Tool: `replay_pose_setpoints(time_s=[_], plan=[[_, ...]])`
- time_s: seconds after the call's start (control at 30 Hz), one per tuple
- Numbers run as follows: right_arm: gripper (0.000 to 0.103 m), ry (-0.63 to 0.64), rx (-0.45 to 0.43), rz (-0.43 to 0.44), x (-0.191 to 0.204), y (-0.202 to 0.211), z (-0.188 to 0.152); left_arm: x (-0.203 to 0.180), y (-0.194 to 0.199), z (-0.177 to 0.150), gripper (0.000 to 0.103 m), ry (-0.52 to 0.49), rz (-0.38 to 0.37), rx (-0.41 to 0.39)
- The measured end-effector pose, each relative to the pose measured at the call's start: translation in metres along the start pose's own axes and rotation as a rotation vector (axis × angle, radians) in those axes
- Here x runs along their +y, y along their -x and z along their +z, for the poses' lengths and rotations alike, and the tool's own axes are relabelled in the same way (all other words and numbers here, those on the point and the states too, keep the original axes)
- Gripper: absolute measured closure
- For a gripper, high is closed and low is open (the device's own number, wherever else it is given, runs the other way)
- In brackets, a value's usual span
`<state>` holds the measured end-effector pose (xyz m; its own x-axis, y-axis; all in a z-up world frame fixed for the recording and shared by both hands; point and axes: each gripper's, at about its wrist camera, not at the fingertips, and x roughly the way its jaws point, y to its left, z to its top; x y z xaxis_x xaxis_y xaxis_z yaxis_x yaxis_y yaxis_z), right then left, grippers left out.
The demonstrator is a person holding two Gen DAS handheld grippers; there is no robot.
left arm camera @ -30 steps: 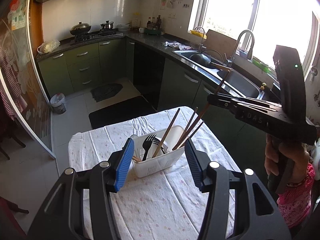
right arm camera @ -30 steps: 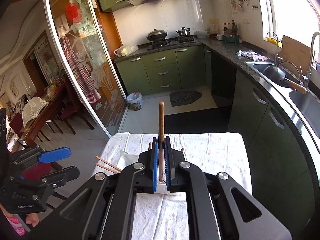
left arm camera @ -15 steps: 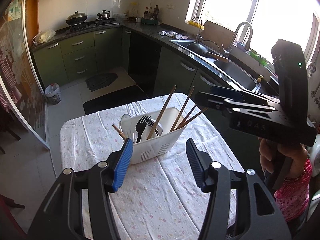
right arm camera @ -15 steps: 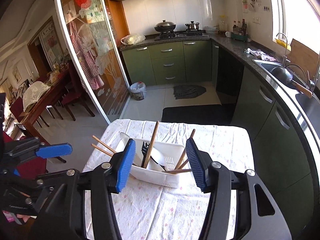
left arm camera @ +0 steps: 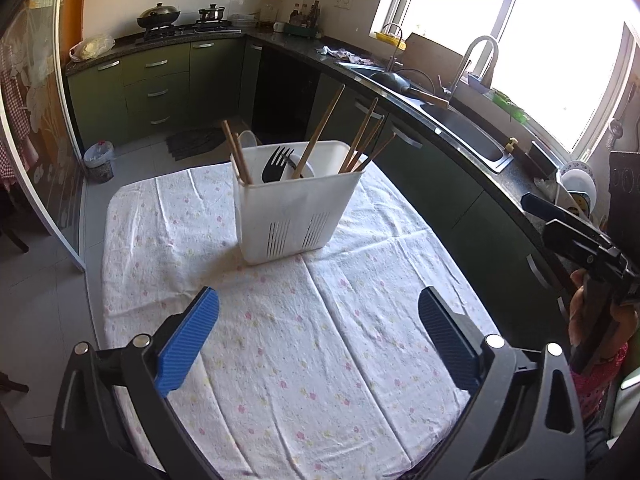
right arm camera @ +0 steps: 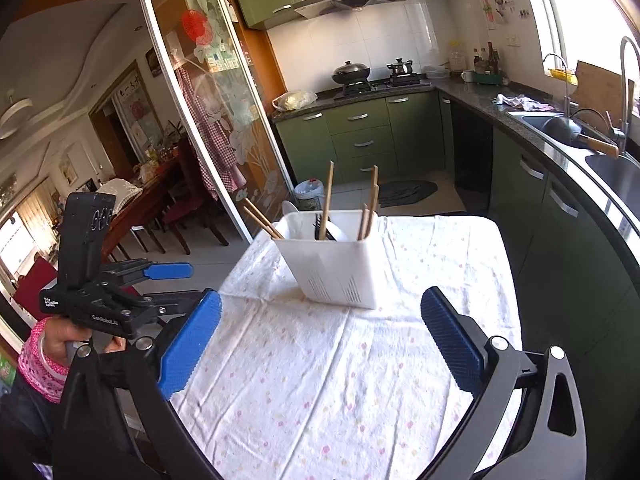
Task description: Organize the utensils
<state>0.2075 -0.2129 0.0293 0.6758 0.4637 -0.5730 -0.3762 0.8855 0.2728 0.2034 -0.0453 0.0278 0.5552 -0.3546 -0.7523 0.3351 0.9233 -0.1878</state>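
A white utensil holder stands upright toward the far end of a table covered with a floral tablecloth. It holds wooden chopsticks leaning out at its left and right ends, a black fork near the middle and a long wooden handle. The left gripper hovers over the near part of the cloth, fingers spread wide and empty. The right gripper is also spread wide, holding nothing, well apart from the holder.
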Motion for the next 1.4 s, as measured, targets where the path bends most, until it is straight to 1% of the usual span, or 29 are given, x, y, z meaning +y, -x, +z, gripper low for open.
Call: replay_pose_setpoints(time_s=[0.07,0.13,0.23,0.33,0.43,0.57,0.63,0.73,0.83,0.97,1.13,1.2,1.3,1.4], plan=[[0.005,0.015,0.0,-0.076,-0.008,0.003,-0.023,0.005,-0.006,-0.024,0.007,-0.022,0.063,0.003],[0.005,0.026,0.027,-0.123,-0.018,-0.002,-0.045,0.015,-0.015,-0.048,0.007,-0.013,0.109,0.013],[0.005,0.009,0.087,-0.143,-0.043,-0.021,-0.073,0.033,-0.039,-0.08,0.007,0.031,0.142,0.062],[0.005,-0.002,0.121,-0.176,-0.066,-0.044,-0.095,0.052,-0.061,-0.101,0.007,0.09,0.154,0.086],[0.005,0.01,0.13,-0.226,-0.081,-0.067,-0.107,0.071,-0.076,-0.108,0.007,0.139,0.192,0.065],[0.005,0.0,0.123,-0.225,-0.092,-0.092,-0.108,0.084,-0.087,-0.105,0.007,0.14,0.246,0.032],[0.005,-0.011,0.119,-0.201,-0.092,-0.1,-0.108,0.083,-0.087,-0.102,0.007,0.128,0.251,0.007],[0.005,-0.016,0.087,-0.201,-0.085,-0.102,-0.105,0.078,-0.082,-0.097,0.007,0.124,0.271,-0.046],[0.005,-0.024,0.05,-0.203,-0.079,-0.096,-0.102,0.076,-0.071,-0.095,0.007,0.143,0.325,-0.11],[0.005,-0.051,-0.003,-0.174,-0.073,-0.082,-0.098,0.067,-0.051,-0.093,0.007,0.129,0.375,-0.196],[0.005,-0.068,-0.132,-0.181,-0.057,-0.045,-0.097,0.057,-0.025,-0.094,0.007,0.121,0.418,-0.281],[0.005,-0.062,-0.184,-0.2,-0.048,-0.03,-0.101,0.052,-0.015,-0.096,0.007,0.115,0.428,-0.307],[0.004,-0.028,-0.228,-0.253,-0.031,-0.011,-0.108,0.044,0.001,-0.102,0.007,0.102,0.457,-0.344],[0.004,0.005,-0.251,-0.259,-0.015,0.006,-0.115,0.038,0.017,-0.112,0.007,0.106,0.47,-0.373]])
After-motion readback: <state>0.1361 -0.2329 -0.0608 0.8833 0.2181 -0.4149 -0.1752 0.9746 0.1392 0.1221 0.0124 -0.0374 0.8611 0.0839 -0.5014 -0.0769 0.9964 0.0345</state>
